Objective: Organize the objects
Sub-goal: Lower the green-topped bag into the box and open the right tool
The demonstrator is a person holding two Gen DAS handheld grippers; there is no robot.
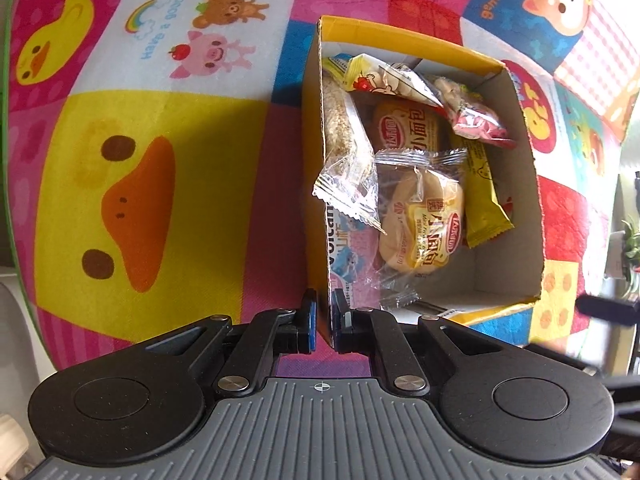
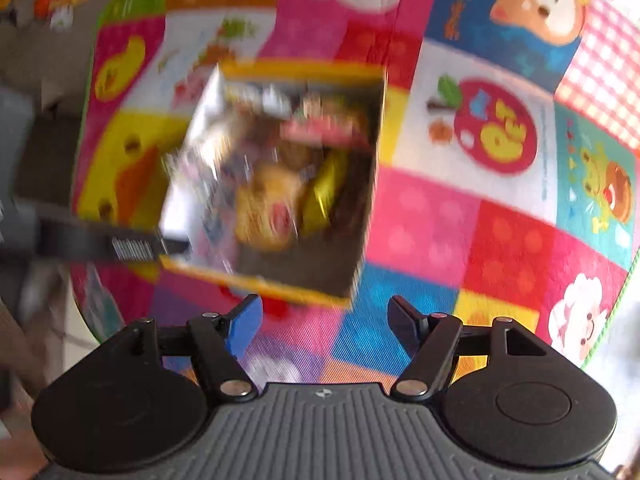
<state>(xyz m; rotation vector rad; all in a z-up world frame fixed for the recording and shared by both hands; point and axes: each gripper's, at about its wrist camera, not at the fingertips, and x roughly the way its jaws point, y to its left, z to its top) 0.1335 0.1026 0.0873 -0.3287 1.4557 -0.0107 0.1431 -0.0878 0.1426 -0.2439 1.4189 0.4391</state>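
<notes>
An open yellow cardboard box (image 1: 516,184) stands on the mat with several wrapped snacks inside. Among them are a small bread bun in clear wrap (image 1: 424,224), a yellow packet (image 1: 482,196), a sesame bar (image 1: 340,136) and a red packet (image 1: 476,120). My left gripper (image 1: 324,320) points down and is shut on the box's near wall at its corner. The right wrist view is blurred. There the box (image 2: 192,160) lies ahead and to the left, with my left gripper (image 2: 172,246) on its corner. My right gripper (image 2: 324,320) hangs open over the mat just in front of the box, with nothing between its fingers.
A colourful patchwork play mat (image 1: 160,160) with cartoon animals covers the surface under the box. Its green-trimmed edge (image 2: 624,292) curves along the right of the right wrist view. Grey floor and furniture (image 2: 40,80) show beyond the mat at the left.
</notes>
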